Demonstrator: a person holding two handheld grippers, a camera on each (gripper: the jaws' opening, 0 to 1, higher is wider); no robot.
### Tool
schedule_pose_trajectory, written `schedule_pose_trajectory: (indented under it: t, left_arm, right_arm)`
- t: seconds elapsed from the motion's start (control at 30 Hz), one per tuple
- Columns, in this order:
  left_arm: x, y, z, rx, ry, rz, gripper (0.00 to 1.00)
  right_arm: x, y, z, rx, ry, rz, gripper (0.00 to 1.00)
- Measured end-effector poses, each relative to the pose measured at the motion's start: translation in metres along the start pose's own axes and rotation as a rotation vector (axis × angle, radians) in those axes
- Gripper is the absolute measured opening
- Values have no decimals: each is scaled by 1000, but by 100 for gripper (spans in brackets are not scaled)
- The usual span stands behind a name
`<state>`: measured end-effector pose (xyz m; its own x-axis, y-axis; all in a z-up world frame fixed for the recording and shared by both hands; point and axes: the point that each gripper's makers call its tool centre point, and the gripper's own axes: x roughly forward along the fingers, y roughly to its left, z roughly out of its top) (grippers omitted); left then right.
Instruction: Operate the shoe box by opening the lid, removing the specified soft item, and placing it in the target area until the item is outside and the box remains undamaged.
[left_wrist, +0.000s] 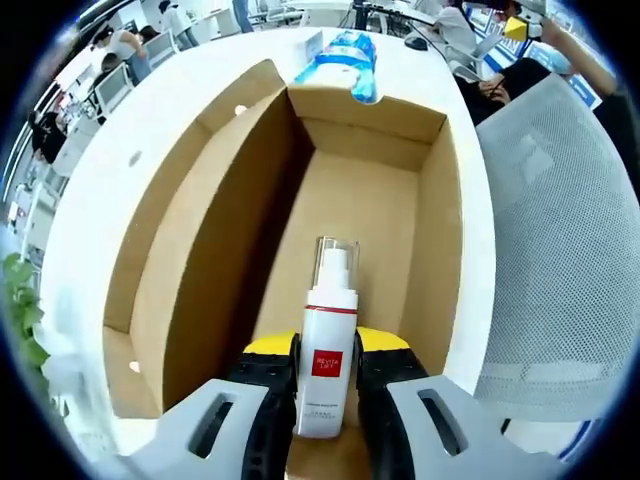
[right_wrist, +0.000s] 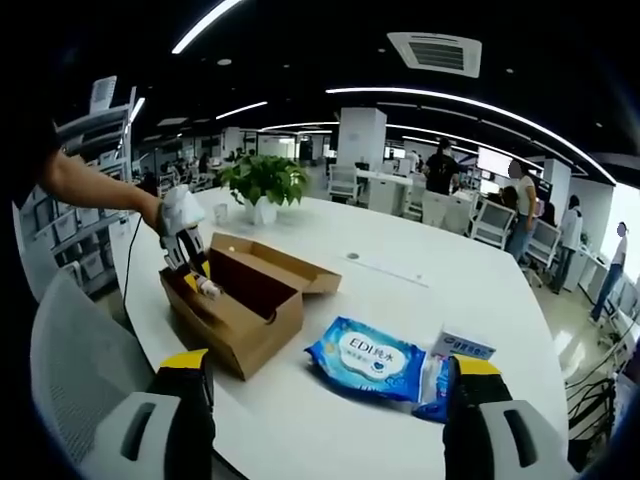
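- Office room, white bench (right_wrist: 400, 290) with the open shoe box (right_wrist: 240, 300) on it.
- Left hand-held gripper (left_wrist: 327, 385) clamps a white spray bottle (left_wrist: 328, 350) inside the box.
- Right hand-held gripper (right_wrist: 330, 395) hangs wide open, holding nothing, above a blue wipes pack (right_wrist: 370, 358).

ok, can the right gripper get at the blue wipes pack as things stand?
Probably yes. The right gripper is open and the wipes pack lies flat on the white table ahead of it, beside the box, with nothing between.
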<state>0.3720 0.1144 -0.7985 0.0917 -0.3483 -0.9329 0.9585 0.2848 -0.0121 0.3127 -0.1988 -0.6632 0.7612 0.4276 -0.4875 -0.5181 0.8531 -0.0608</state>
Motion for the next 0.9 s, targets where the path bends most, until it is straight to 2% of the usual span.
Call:
schedule_pose_trajectory:
  t: [0.27,0.63,0.77,0.9]
  left_arm:
    - [-16,2,9,-27,-39,34,20]
    - [-30,0,22,-15,-88,56,20]
    - [-35,-6,31,1,-107,65,20]
    - [-39,-3,39,17,-137,80,20]
  right_arm:
    - [5,8,6,3,-4,17,95]
    - [13,21,11,-5,6,50,94]
    - [16,25,12,4,4,64,92]
    - [19,30,13,13,7,80,86]
